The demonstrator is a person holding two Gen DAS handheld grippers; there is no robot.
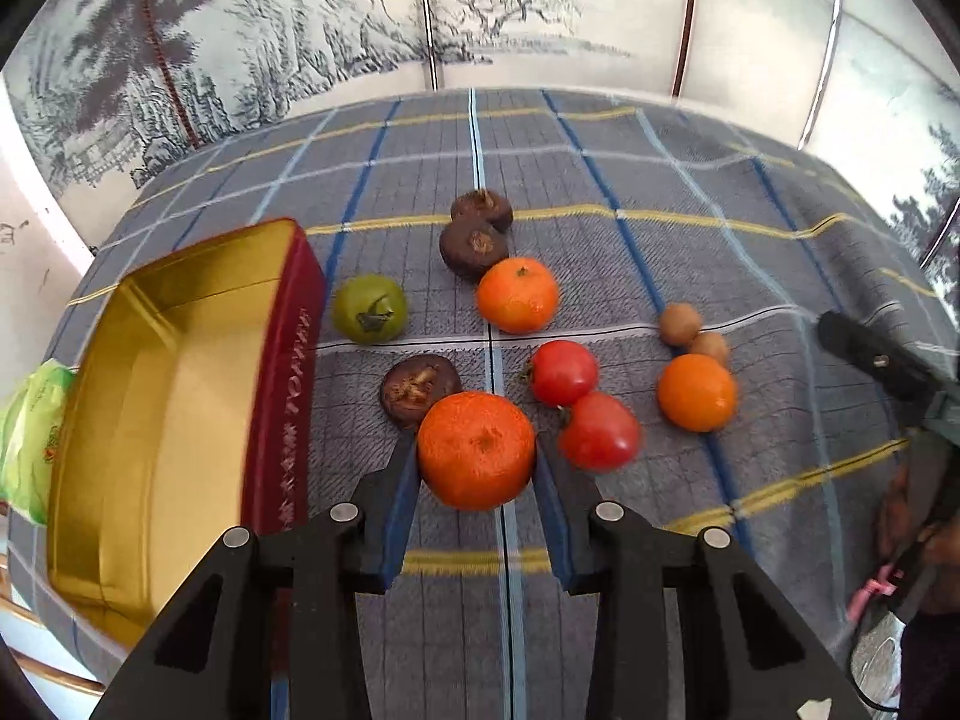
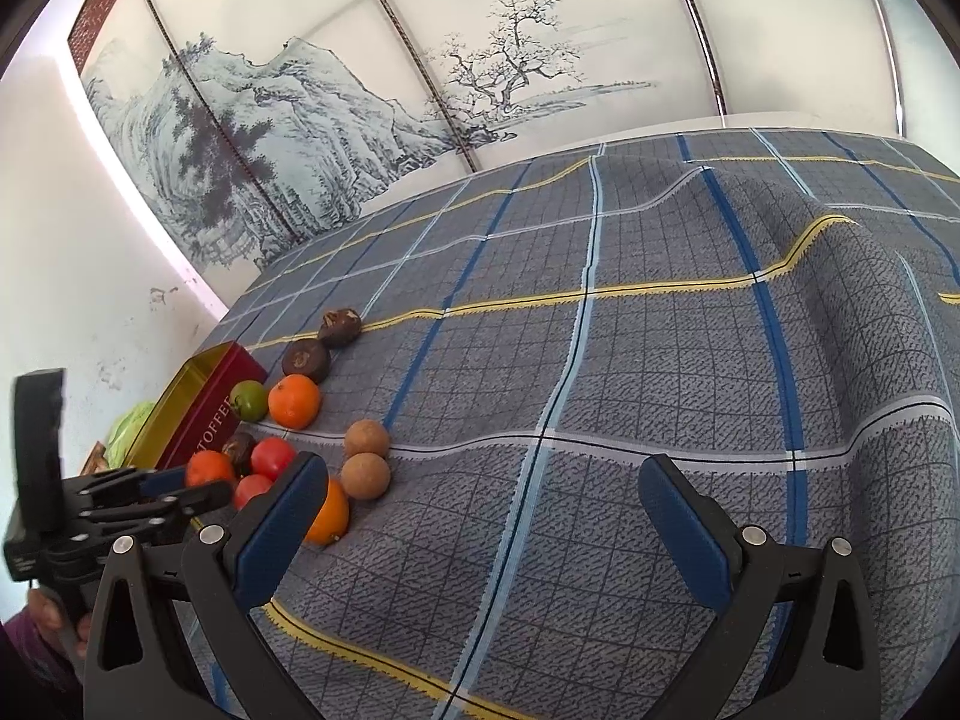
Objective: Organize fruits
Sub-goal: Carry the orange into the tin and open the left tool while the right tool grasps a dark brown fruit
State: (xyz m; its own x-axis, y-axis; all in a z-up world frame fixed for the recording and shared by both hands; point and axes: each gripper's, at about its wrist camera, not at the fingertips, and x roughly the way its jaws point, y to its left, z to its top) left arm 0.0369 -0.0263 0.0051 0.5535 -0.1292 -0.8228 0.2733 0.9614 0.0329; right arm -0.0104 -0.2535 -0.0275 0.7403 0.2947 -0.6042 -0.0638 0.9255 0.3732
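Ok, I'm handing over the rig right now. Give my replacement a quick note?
Left claw: shut on an orange, lifted just off the cloth.
Right claw: open, empty, over bare cloth.
Tin box: to the left, open; no fruit visible inside.
Still on the checked cloth: two oranges, two red tomatoes, a green tomato, three dark brown fruits, two small tan ones.
Done: one orange gripped. Left: nearly everything.

Bright even daylight, fisheye-bent edges, slight blur.
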